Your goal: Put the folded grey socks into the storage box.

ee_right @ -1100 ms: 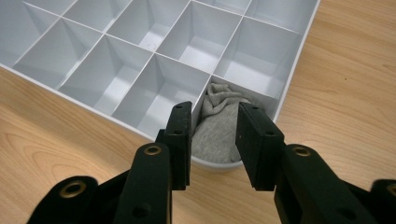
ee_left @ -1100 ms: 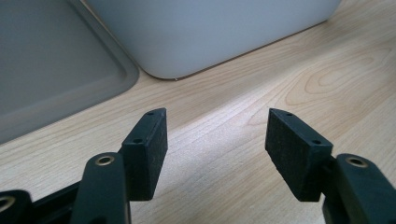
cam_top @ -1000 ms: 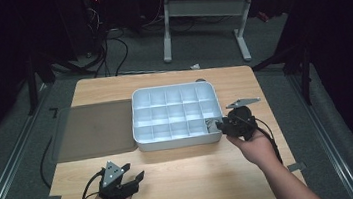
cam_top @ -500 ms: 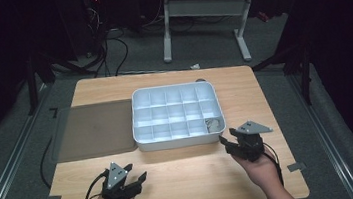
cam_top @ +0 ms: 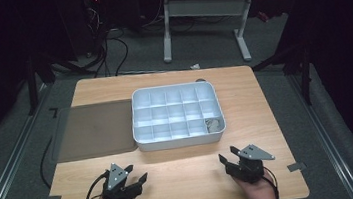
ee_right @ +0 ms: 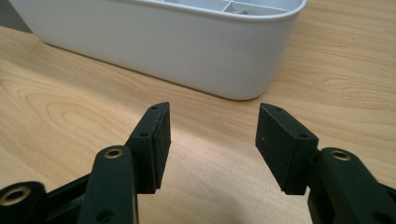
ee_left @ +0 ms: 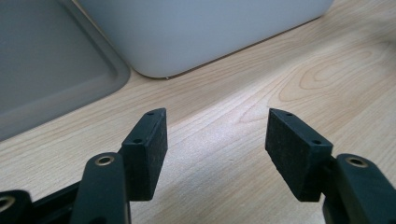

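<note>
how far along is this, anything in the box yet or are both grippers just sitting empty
Done: one small grey item lies in the front right compartment of the white divided box; what it is, I cannot tell. In hand: nothing. The left gripper and right gripper sit open and empty on the wooden table in front of the box. Left: the other compartments look empty, and the grey tray beside the box is bare.

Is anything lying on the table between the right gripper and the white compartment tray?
No. In the right gripper view, only bare wood lies between the open right gripper and the white compartment tray; the high view agrees.
</note>
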Tool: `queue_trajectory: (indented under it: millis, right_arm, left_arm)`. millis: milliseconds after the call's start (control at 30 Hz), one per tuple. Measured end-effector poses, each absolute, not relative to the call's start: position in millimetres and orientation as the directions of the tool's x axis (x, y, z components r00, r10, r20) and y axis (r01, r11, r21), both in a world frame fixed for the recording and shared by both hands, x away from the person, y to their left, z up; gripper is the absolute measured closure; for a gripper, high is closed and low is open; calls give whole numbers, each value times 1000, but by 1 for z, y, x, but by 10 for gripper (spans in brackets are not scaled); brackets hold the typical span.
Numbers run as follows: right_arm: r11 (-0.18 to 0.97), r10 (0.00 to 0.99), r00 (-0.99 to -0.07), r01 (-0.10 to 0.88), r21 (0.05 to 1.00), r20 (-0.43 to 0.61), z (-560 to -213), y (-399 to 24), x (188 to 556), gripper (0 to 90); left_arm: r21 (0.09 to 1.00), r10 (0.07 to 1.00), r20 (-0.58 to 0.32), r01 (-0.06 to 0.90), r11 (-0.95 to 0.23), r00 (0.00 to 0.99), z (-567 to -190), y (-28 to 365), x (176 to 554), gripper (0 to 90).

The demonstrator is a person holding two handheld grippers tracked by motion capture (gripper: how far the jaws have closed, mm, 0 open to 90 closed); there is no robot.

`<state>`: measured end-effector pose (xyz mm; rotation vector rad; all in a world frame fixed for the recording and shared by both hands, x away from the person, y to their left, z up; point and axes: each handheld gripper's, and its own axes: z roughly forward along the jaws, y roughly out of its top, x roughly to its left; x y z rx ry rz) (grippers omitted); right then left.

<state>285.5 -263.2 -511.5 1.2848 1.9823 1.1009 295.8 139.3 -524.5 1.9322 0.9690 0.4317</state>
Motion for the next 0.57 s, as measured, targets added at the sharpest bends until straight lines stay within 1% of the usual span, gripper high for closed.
queue_trajectory:
  millis: [133,200,267,567]
  right_arm:
    - [236,906,-424,486,842,-9,-521,-266,281,442]
    - [223,909,-416,496,839,5,-523,-268,281,441]
    - [213,909,-416,498,841,17,-524,-269,280,439]
    - [235,904,-427,489,840,-5,-524,-264,279,432]
  left_arm:
    - [842,769,-80,456,-288,634,-523,138,295,393]
    - [843,771,-80,456,-286,631,-523,138,293,393]
    - [843,773,-79,456,-286,630,-523,137,293,393]
    - [843,771,-79,455,-287,632,-523,139,293,393]
